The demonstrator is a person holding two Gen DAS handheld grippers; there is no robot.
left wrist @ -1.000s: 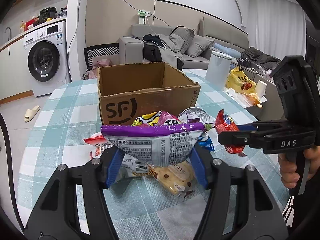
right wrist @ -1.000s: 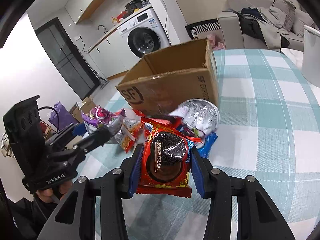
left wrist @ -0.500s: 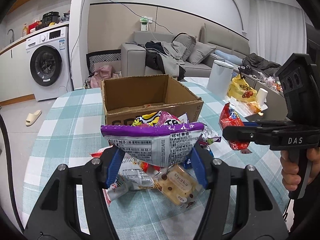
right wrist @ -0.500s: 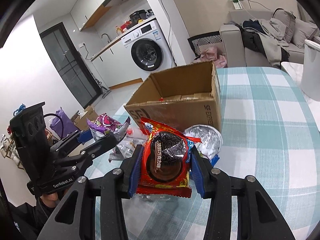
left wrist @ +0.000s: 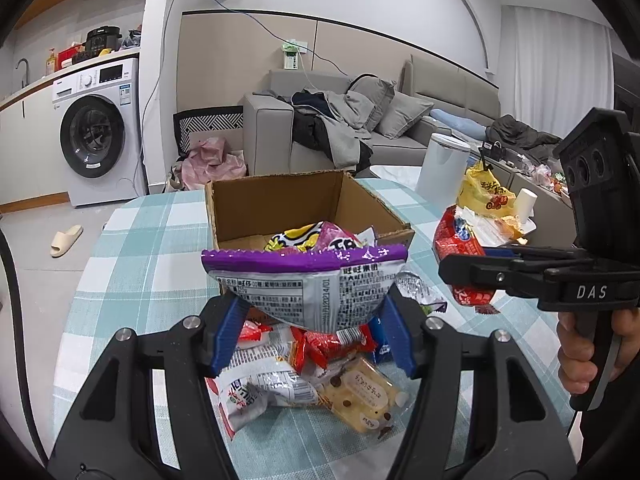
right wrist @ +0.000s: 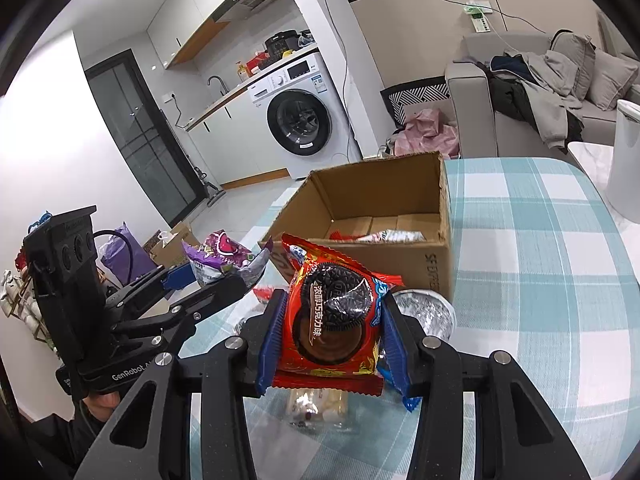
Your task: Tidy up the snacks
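Note:
My left gripper is shut on a purple snack bag and holds it above the pile, in front of the open cardboard box. My right gripper is shut on a red Oreo packet, held up before the same box. The right gripper shows at the right of the left wrist view with the red packet. The left gripper with the purple bag shows at the left of the right wrist view. The box holds a few packets.
A pile of loose snack packets lies on the teal checked tablecloth in front of the box. A silver packet lies by the box. A white bin and a yellow bag stand beyond the table at the right.
Both grippers have risen with their packets, so the inside of the box now shows in both views. The pile on the table has not moved.

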